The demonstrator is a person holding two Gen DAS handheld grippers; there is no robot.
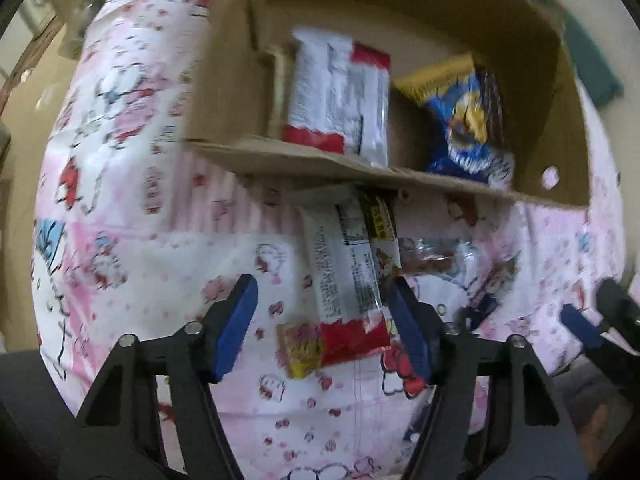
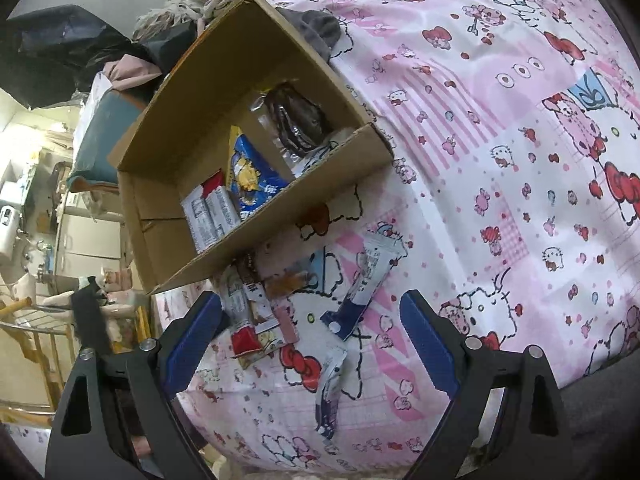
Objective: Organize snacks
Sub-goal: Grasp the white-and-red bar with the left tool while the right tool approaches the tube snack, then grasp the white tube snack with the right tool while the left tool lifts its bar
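Beside the box (image 1: 360, 168), on the pink sheet (image 1: 140, 220), a white-and-red packet (image 1: 348, 276) lies between the left gripper (image 1: 324, 320)'s parted, untouching fingers. Better to center, lower, then squeeze across its width. The right gripper (image 2: 316, 340) hangs wide open, empty.

Snack packets (image 1: 348, 272) flat beside cardboard box (image 1: 400, 178)

The left gripper (image 1: 324, 320) points steeply down at the bedsheet (image 1: 160, 240), its blue pads apart on either side of a snack packet (image 1: 344, 272), the right pad close against it. The right gripper (image 2: 316, 340) hangs tilted above the same bedsheet, jaws spread wide, holding nothing.
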